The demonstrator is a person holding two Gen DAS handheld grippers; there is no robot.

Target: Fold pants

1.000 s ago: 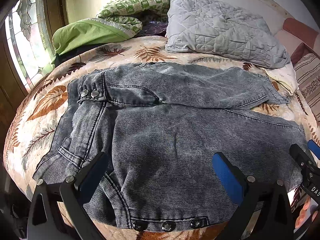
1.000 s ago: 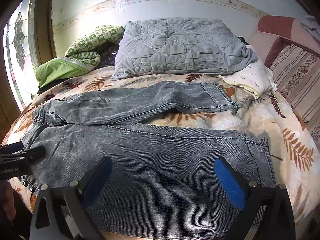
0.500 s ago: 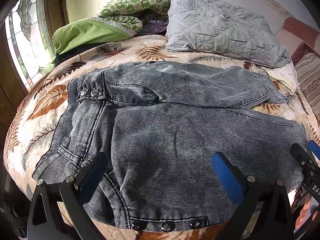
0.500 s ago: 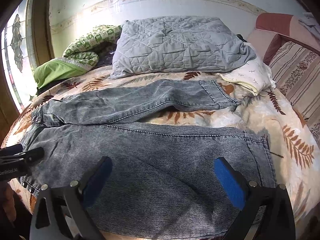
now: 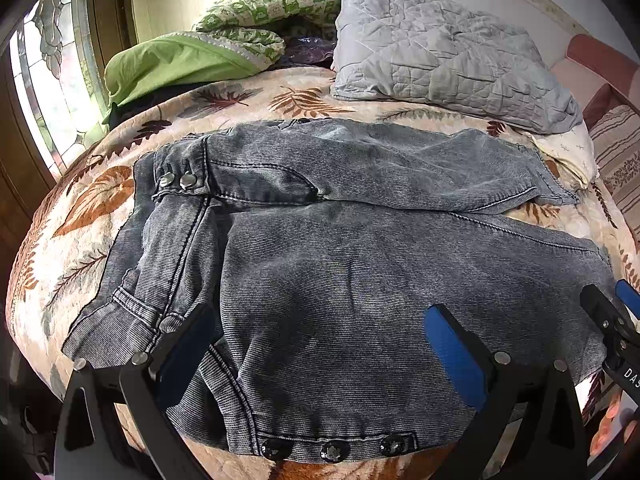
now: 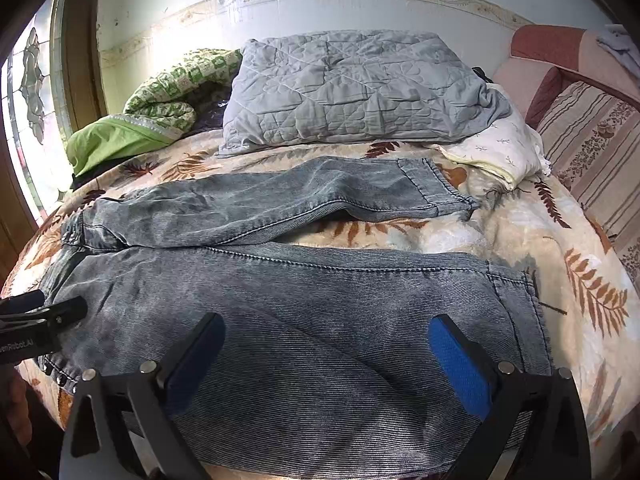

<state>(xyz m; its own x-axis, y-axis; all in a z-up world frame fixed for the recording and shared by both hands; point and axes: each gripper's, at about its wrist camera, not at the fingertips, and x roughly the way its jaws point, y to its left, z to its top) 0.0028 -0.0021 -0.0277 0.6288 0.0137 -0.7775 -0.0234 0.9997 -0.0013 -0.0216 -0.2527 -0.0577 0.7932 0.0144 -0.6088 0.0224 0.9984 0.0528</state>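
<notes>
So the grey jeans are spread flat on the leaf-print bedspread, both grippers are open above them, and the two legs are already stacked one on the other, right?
Not quite. The legs are not stacked: in the right wrist view the far leg and near leg of the grey jeans lie side by side, with bedspread between them. The left gripper and right gripper are open.

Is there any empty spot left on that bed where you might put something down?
Yes. Bare leaf-print bedspread shows right of the jeans hems, toward the striped cushion. A narrower strip lies between waistband and window, and a wedge between the legs. The head end is crowded: grey quilt, green bedding, white pillow.
</notes>
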